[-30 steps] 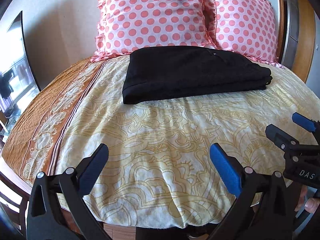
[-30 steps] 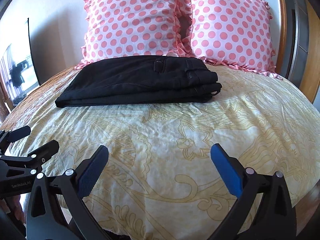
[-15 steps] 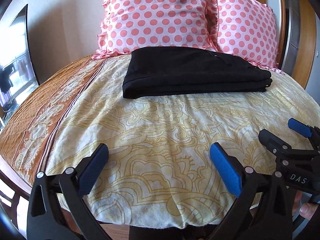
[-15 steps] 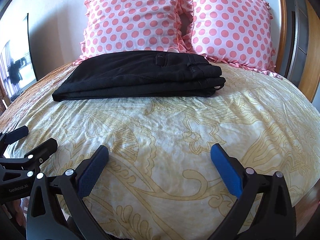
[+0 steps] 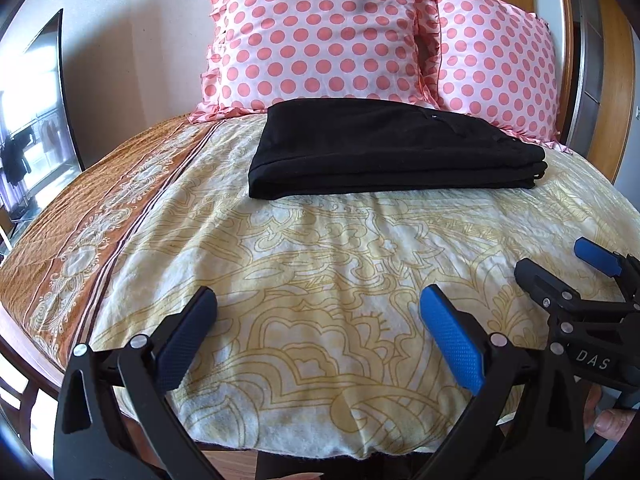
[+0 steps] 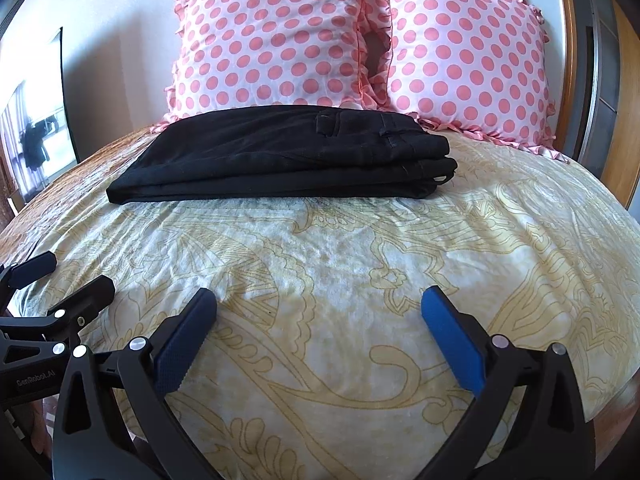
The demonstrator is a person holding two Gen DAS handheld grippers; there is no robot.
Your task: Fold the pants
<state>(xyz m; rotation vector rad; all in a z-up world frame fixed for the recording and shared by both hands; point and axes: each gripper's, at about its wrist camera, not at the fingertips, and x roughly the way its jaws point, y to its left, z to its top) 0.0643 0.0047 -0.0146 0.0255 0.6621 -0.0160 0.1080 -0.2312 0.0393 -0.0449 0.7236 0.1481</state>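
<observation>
Lying folded at the far end of the bed, the pants sat in a flat black stack just in front of two polka-dot pillows, their far edge touching or nearly touching the ruffles. Waistband and a belt loop faced up on the right end; the rounded fold was on the left. Both grippers hung low over the near edge, well apart from the pants. The left gripper had its jaws spread wide, nothing between them. The right gripper was the same, wide and empty. Judging by the look, the task seemed about done (stack was square, layers aligned). The fabric looked like soft, fairly thick denim or twill: limp, not slippery, some weight, not fragile. Any regrasp would best go at the thick waistband end or pinch all the layers at the folded edge; grabbing only the top layer would probably peel the stack open.
</observation>
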